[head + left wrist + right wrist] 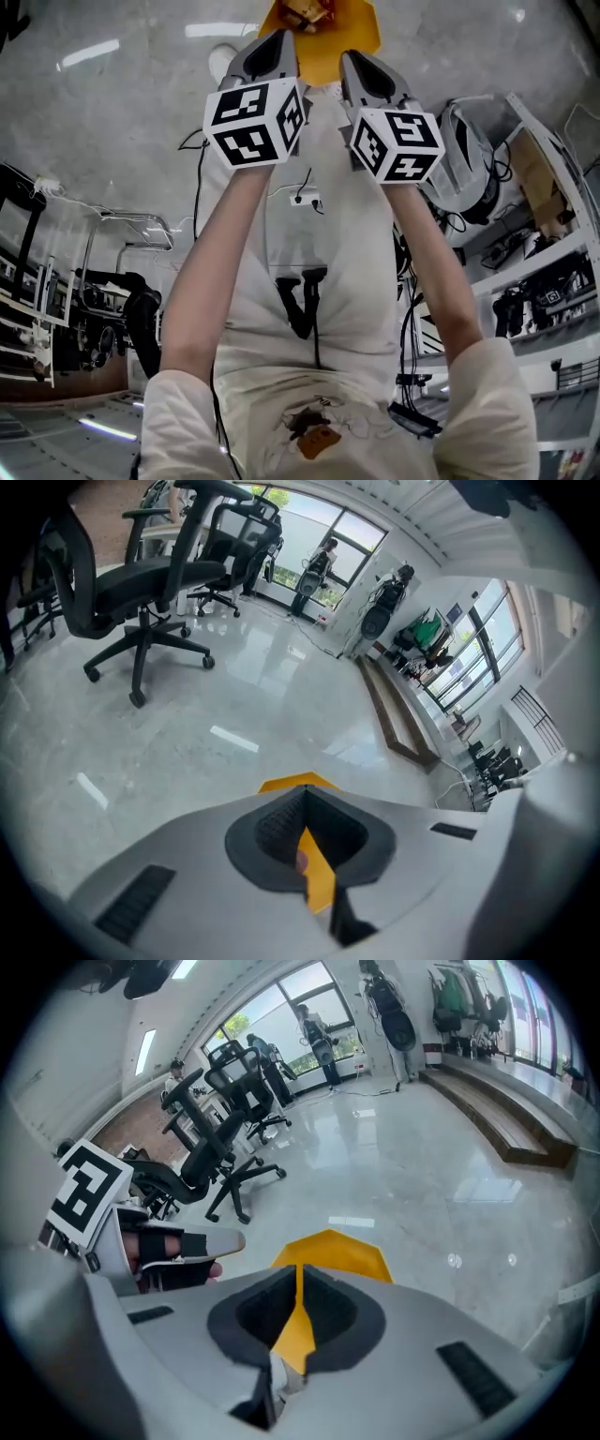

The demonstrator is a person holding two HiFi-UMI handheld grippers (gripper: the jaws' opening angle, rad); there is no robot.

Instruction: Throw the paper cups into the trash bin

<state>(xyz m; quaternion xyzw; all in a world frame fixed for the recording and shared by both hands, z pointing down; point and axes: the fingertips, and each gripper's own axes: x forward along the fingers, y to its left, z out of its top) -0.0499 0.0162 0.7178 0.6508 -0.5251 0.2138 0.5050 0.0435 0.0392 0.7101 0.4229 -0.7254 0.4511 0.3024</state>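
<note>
**Both tools clamped on the yellow bin**

Left tool (303,806) is closed, jaws together on a thin wall of the yellow bin (323,52). A yellow strip runs down the seam between the pads, and a yellow edge sticks out past the tips. Right tool (300,1286) is the same: jaws shut on the yellow wall, strip pinched in the seam, wider yellow flap beyond the tips.

In the head view the two tools sit side by side, near each other, both pointing away from the camera. The bin lies between and just past their tips, at the top edge of the frame and partly cut off. Brownish stuff (305,11) shows in the bin; cannot tell whether it is paper cups.

Each tool carries a marker cube (255,122), with the person's bare forearms (211,281) running down from them to white sleeves. Grey polished floor (122,103) lies well below the bin.

The right gripper view catches the left tool at its left edge, with fingers (159,1246) through a black strap. Black office chairs (141,583) stand on the floor in the left gripper view, well apart from the bin. Shelving (553,244) with gear stands at the right of the head view
</note>
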